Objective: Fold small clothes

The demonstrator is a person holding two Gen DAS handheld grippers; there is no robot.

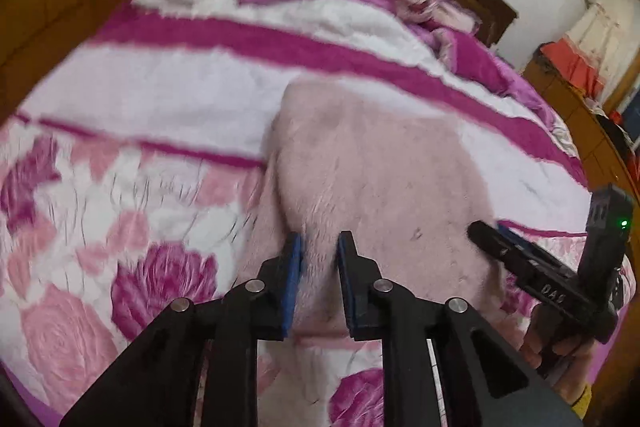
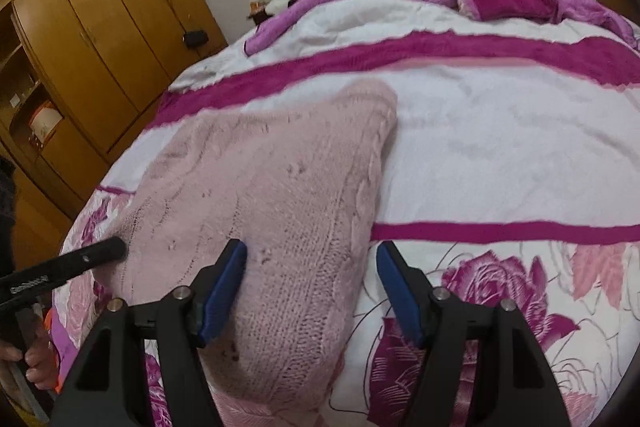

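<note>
My left claw (image 1: 319,247) pinches the pink sweater (image 1: 372,179) at lower centre. Only the right view shows my right claw (image 2: 311,259) gaping, empty, over the knit (image 2: 280,195), with a wardrobe (image 2: 92,27) upper left. Lettering on the claws is unreadable.

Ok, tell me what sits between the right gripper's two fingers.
In the right wrist view, the right gripper stands open, and the near right edge of the pink knitted sweater lies between its fingers, with floral bedspread beside it.
</note>
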